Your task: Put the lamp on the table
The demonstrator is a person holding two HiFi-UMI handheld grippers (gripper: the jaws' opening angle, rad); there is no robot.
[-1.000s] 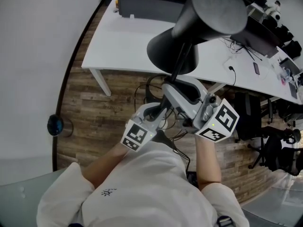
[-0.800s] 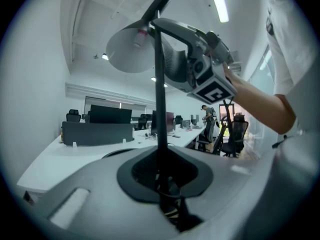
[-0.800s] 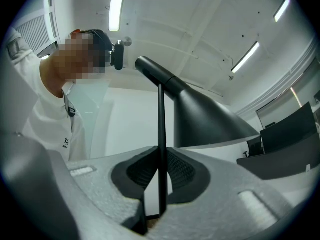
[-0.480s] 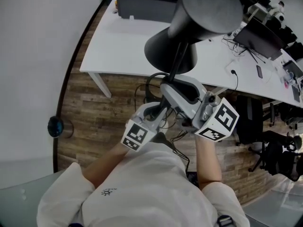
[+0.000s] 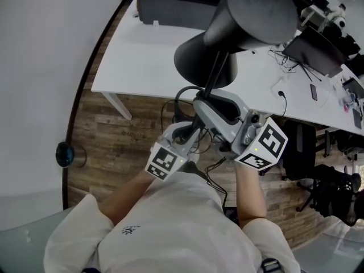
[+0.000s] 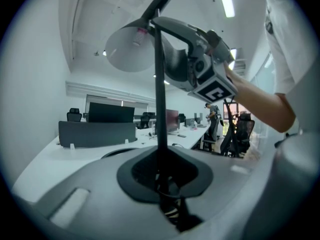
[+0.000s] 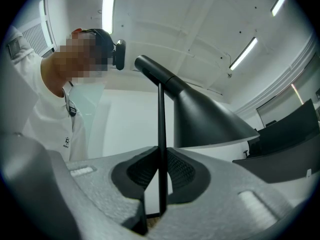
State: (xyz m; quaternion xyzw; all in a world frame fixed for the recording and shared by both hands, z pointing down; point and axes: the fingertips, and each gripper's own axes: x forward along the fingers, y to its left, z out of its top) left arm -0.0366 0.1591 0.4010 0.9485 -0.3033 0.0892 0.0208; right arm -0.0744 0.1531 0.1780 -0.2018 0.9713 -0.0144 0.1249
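The lamp hangs in the air at the upper middle of the head view, over the near edge of the white table. The left gripper and right gripper are both clamped on its thin black stem. It looks stiff, smooth and top-heavy under that big shade, so I'd say two spaced grips on the stem are the place to hold it.

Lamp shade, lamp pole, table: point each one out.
lamp shade (image 7: pixel 207 121), right gripper view, on the outer cone wall
lamp pole (image 6: pixel 160 104), left gripper view, on the middle of the shaft
table (image 5: pixel 142 56), head view, on the bare white top
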